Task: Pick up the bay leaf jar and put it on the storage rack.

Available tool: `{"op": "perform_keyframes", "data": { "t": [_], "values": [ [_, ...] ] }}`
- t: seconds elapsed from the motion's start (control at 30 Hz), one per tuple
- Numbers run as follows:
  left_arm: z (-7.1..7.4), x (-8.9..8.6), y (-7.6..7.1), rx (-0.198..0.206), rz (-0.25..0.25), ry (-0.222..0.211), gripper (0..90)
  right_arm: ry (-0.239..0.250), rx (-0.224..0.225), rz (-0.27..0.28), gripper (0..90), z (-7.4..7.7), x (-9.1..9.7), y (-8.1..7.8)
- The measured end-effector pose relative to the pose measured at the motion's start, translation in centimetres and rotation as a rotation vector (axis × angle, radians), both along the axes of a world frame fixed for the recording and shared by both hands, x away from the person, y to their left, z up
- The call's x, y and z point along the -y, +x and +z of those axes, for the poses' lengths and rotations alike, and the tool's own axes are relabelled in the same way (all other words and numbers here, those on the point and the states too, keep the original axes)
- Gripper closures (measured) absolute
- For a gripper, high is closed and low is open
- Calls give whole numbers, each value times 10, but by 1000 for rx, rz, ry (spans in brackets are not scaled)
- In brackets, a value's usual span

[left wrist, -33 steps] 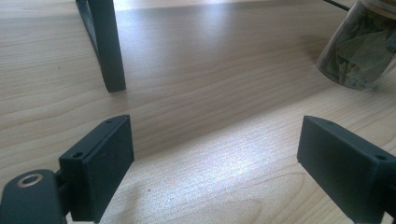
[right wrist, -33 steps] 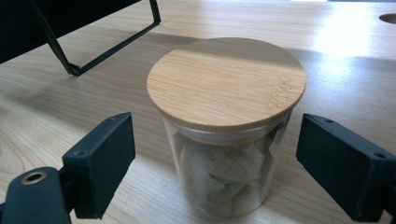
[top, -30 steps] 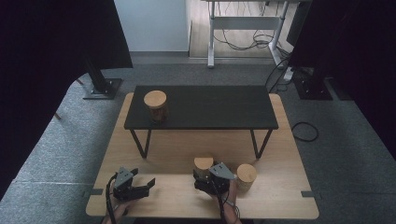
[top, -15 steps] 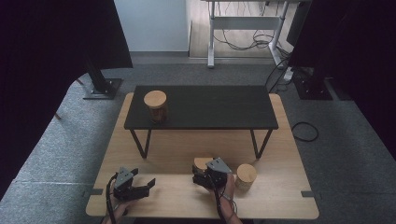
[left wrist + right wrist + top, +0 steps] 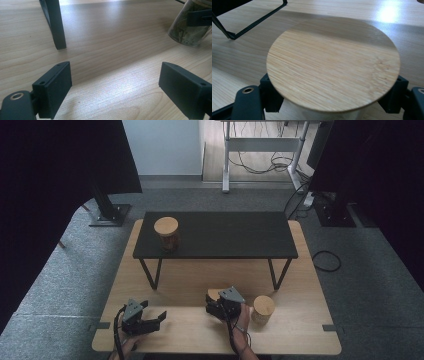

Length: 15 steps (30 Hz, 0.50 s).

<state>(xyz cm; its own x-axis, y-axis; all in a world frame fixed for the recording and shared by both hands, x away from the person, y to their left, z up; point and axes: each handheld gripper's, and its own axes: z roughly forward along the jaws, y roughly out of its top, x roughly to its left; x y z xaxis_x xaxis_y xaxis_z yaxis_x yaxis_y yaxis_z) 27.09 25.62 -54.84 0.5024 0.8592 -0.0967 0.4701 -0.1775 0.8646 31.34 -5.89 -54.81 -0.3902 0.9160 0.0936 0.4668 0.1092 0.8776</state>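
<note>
**Currently: right gripper closed on a lidded jar, left gripper idle**

Presently, the left gripper (image 5: 159,316) rests low over the near left part of the wooden bench (image 5: 300,340), jaws spread wide with bare wood between them. In the left gripper view, a black leg of the low table (image 5: 56,27) stands ahead to the left, and the glass jar (image 5: 188,30), holding dried leafy contents, shows at the upper right with a black jaw across it.

On the black low table (image 5: 225,234), toward its left end, a separate wood-lidded jar (image 5: 167,234) stands upright.

The right gripper (image 5: 214,306) sits near the middle of the bench's front half. Its jaws have just been closing and now pinch the glass jar (image 5: 214,295) from both sides below its round bamboo lid (image 5: 333,66), which faces the right gripper view squarely. The jar stands on the bench.

Just beside the right hand (image 5: 243,316), another bamboo-lidded jar (image 5: 263,309) stands upright on the bench.
</note>
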Motion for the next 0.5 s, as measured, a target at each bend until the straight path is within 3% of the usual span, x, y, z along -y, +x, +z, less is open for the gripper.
{"op": "perform_keyframes", "data": {
  "t": [0.5],
  "values": [
    [0, 1, 0, 2, 0, 7, 104, -8, 12, 3, 237, -1, 0, -1]
  ]
}}
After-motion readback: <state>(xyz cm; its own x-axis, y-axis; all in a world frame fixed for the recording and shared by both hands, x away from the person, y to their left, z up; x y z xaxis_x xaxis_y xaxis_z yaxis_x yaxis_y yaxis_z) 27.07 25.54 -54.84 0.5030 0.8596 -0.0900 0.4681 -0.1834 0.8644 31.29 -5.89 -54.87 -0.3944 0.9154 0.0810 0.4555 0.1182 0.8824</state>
